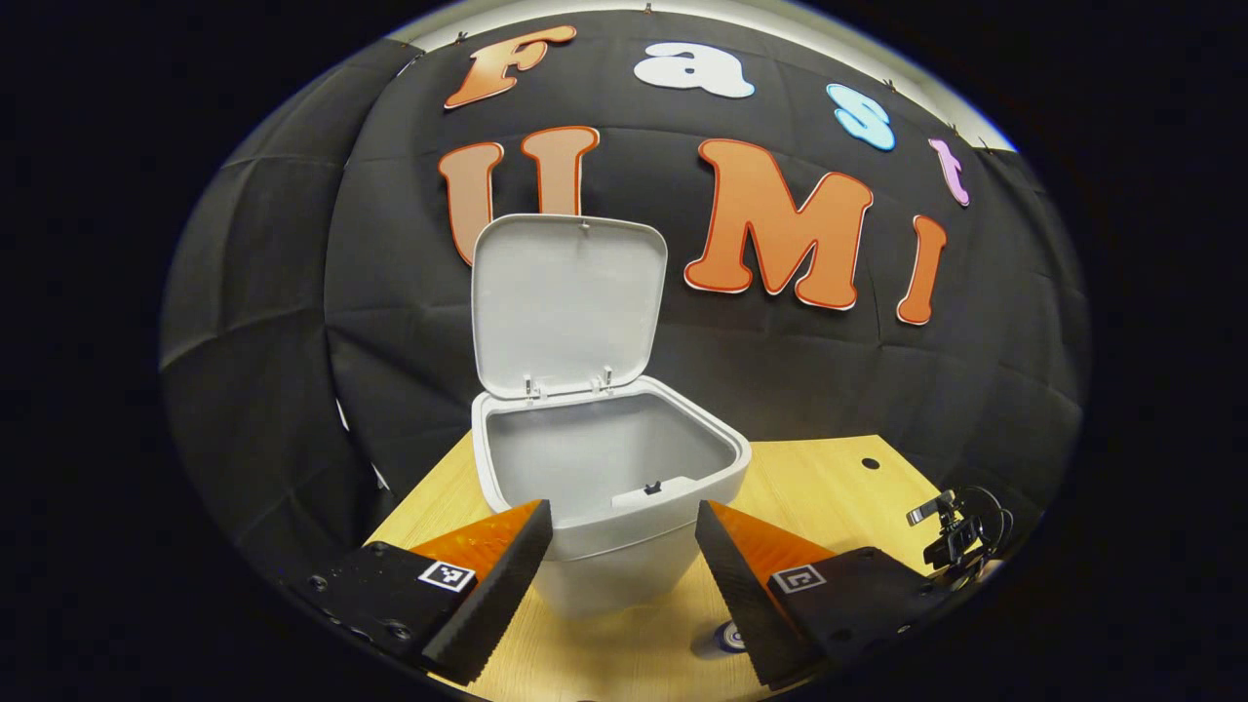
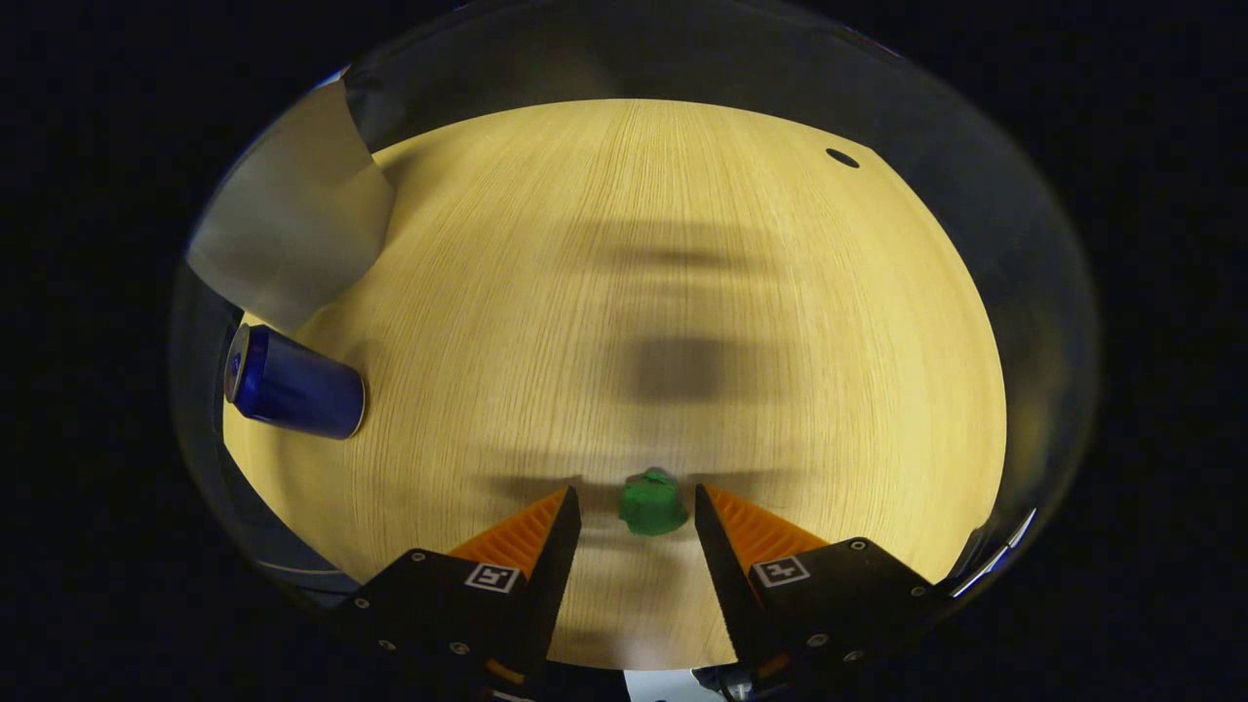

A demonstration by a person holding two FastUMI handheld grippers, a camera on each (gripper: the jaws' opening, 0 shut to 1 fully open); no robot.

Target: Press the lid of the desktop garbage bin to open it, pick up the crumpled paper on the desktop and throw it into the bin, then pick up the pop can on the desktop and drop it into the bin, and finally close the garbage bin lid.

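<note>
The white desktop bin [image 1: 604,487] stands on the wooden table with its lid [image 1: 565,302] swung up and back, so the inside shows. My left gripper [image 1: 624,522] is open, its fingers on either side of the bin's front rim without touching it. In the right gripper view, a small green crumpled paper [image 2: 651,503] lies on the table between the tips of my right gripper [image 2: 636,507], which is open and looks down on it. A blue pop can [image 2: 292,385] lies on its side at the far left, near the bin's white side [image 2: 288,219].
The wooden table [image 2: 682,244] has a small dark hole [image 2: 841,157] near its far corner. A black clamp-like fixture [image 1: 960,531] sits at the table's right edge in the left gripper view. A small round object [image 1: 729,636] lies beside the left gripper's right finger.
</note>
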